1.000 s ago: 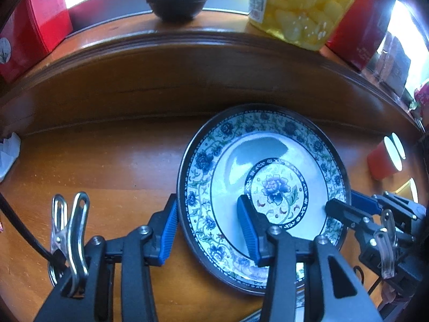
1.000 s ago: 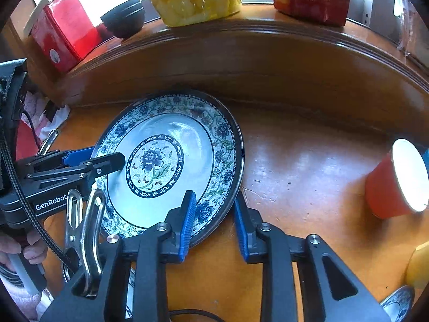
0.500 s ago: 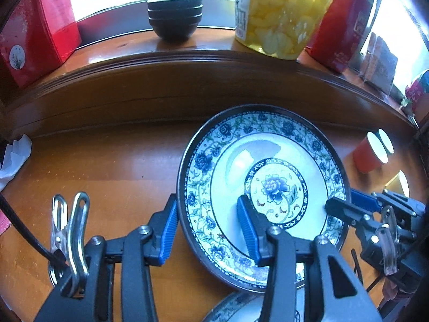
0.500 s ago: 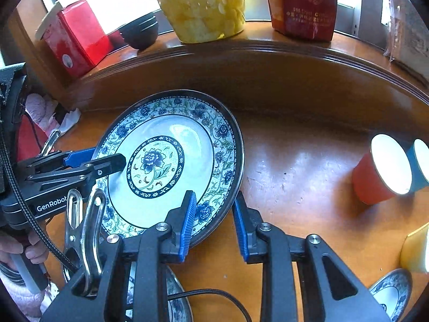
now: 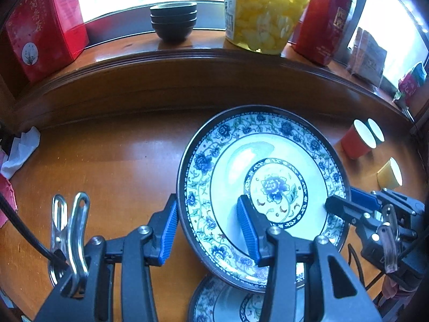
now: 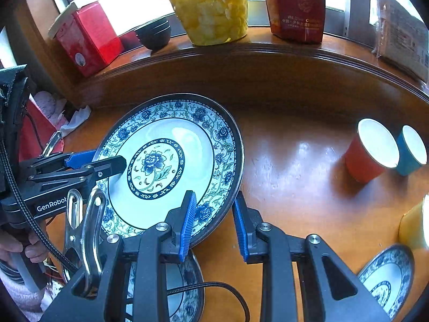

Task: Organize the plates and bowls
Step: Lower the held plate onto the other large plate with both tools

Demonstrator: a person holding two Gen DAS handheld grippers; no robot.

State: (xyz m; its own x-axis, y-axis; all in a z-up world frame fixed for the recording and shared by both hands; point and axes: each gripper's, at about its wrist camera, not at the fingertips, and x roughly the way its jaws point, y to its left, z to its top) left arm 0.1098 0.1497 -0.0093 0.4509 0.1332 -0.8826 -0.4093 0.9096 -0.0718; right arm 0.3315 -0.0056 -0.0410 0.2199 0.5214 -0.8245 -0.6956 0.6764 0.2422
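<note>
A large blue-and-white floral plate is held up above the wooden table by both grippers. My left gripper straddles its left rim, one finger under it and one over the inside. My right gripper straddles its right rim the same way. Both sets of jaws look shut on the rim. A second, like-patterned plate lies on the table just below the held one. A third small plate lies at the right. A stack of dark bowls stands on the raised ledge.
A jar of yellow fruit, red boxes stand on the ledge. Red, blue and yellow cups stand at the right. Crumpled tissue lies at the left.
Both grippers have risen with the large plate; the table drops away and the plate lying underneath has come into view.
</note>
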